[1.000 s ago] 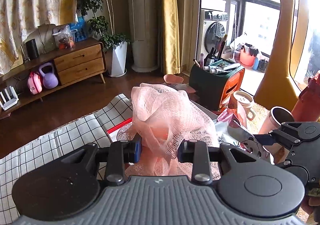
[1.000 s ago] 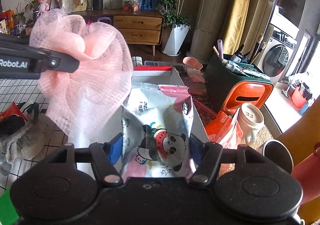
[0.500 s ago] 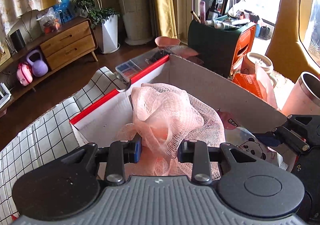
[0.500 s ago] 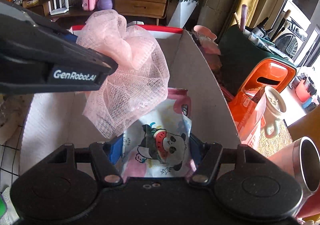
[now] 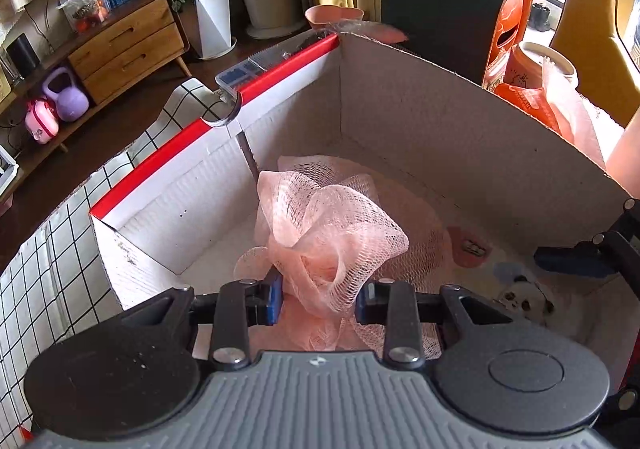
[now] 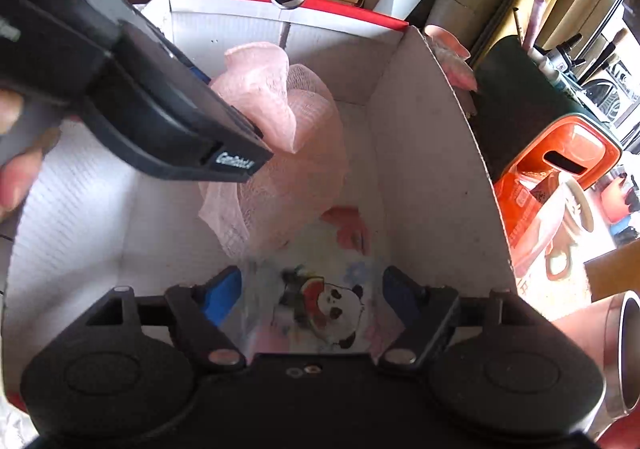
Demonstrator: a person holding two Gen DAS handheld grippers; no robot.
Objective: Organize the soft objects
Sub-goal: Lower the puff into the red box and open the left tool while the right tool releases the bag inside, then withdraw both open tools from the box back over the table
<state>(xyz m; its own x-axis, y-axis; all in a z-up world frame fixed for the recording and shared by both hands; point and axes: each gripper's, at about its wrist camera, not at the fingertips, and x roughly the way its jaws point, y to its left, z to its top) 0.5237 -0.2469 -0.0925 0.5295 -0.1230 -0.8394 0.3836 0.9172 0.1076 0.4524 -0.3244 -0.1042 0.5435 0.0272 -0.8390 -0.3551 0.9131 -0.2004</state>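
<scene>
Mesh bath sponge (image 5: 328,225) is hanging inside the cardboard box (image 5: 460,129), clenched between the fingers of the left gripper (image 5: 318,299), near the box's red-edged far wall. Holding it low inside the walls is keeping it from spilling over the rim on release. The right gripper (image 6: 312,291) is standing with its fingers spread wide, released around the panda-print pouch (image 6: 320,301), which is lying on the box floor at the near right corner beside the side wall, apparently just deposited. The sponge is overlapping the pouch's far edge, so both soft items are sharing the same box.
</scene>
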